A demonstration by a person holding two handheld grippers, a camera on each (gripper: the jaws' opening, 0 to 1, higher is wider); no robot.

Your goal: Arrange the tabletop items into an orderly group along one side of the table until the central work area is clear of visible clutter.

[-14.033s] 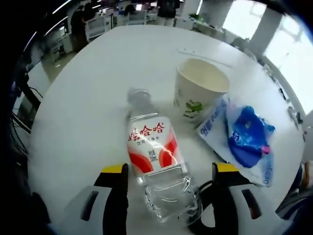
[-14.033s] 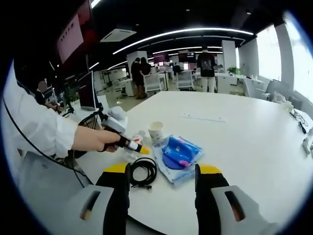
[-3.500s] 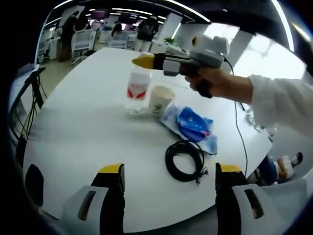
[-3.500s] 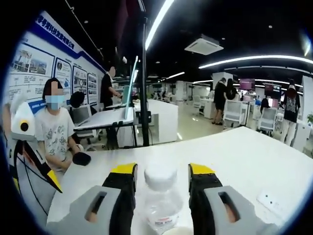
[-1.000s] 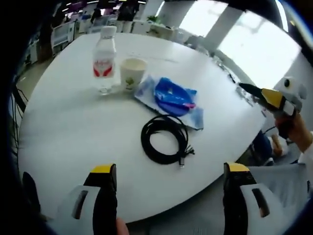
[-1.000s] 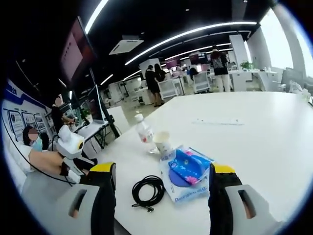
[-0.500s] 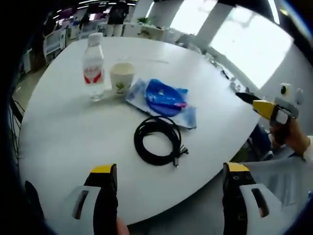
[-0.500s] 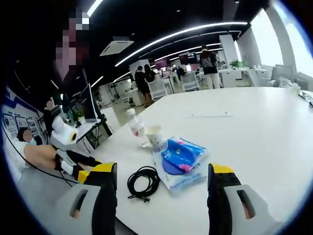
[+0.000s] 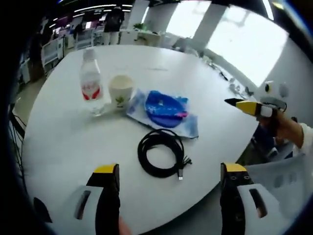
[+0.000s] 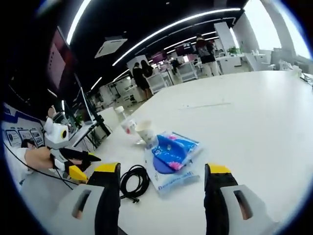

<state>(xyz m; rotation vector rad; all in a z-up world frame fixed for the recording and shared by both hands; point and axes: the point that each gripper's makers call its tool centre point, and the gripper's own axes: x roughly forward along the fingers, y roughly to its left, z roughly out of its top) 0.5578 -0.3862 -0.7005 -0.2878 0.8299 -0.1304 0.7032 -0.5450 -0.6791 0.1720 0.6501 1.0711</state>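
bottle (image 9: 91,81) label: unreadable | pouch (image 10: 170,154) print: blurred

A round white table (image 9: 63,142) carries a water bottle (image 9: 91,83), paper cup (image 9: 121,90), blue packet (image 9: 165,109) and coiled black cable (image 9: 161,152).

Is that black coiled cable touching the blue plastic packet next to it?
Apart. In the left gripper view a strip of white table shows between the black cable and the blue packet; in the right gripper view they sit too close to tell.

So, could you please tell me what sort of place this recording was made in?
Most likely an open-plan office: a large white table stands in a wide room with rows of desks and chairs, strip ceiling lights, and people standing in the background.
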